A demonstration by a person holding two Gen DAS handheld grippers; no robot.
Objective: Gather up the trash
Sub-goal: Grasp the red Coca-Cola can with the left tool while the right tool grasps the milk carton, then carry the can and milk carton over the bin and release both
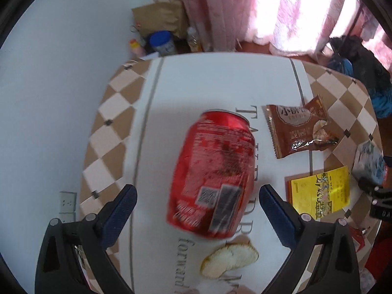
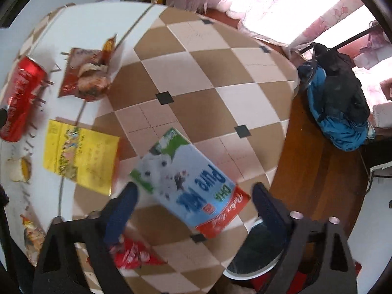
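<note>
L gripper (image 1: 198, 216) is over the red can (image 1: 212, 174), jaws wide open, nothing gripped. The can lies on its side on the table (image 1: 220, 83), long axis running away from the cam with a slight tilt, so roughly square to the line between the two pads. Good alignment imo: pads would close across the can's width. Can sits between/just ahead of the fingertips, not touching either as far as I can tell (blurry).

R gripper (image 2: 193, 197) is over the milk carton (image 2: 189, 183), jaws open, no pad contact visible, nothing held. Carton lies flat near the table edge, long axis diagonal to the jaws, running from upper left to lower right. Left pad looks just beside one carton corner, right pad well clear. Prob needs wrist roll before closing, else it grabs corner-to-corner.

Other trash: brown snack wrapper (image 1: 300, 129), yellow packet (image 1: 319, 193), and a bread-like scrap (image 1: 229, 259), all nearer L than R except the packet, which lies between both.
</note>
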